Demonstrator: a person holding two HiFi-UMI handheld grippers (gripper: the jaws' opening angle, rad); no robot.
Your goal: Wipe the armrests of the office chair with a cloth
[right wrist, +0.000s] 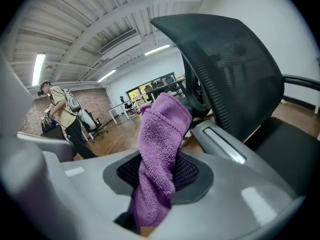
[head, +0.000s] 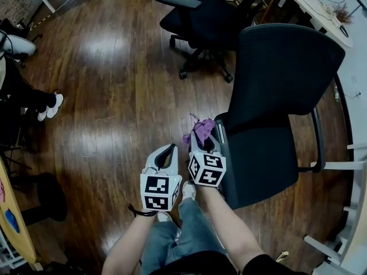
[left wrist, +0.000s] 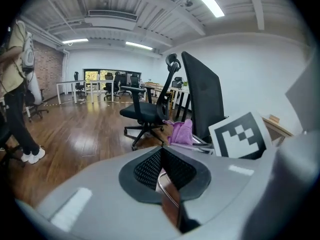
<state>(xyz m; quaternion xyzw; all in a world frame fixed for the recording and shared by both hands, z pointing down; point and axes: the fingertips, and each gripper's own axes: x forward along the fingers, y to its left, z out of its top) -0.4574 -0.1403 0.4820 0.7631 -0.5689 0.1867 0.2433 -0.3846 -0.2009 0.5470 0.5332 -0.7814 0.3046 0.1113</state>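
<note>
The black office chair (head: 281, 90) stands at the right of the head view. My right gripper (head: 200, 143) is shut on a purple cloth (head: 199, 129), which sits at the front end of the chair's near armrest (head: 221, 137). In the right gripper view the cloth (right wrist: 161, 144) rises twisted out of the gripper (right wrist: 157, 173), with the grey armrest (right wrist: 222, 145) just beyond and the mesh backrest (right wrist: 235, 69) above. My left gripper (head: 168, 152) hangs left of the right one over the floor, shut and empty (left wrist: 162, 171). The far armrest (head: 317, 136) is untouched.
A second black office chair (head: 198, 22) stands behind on the wood floor. A person's legs and white shoes (head: 49, 107) are at the left edge. A desk (head: 321, 10) runs along the top right, and white frames (head: 338, 251) fill the lower right corner.
</note>
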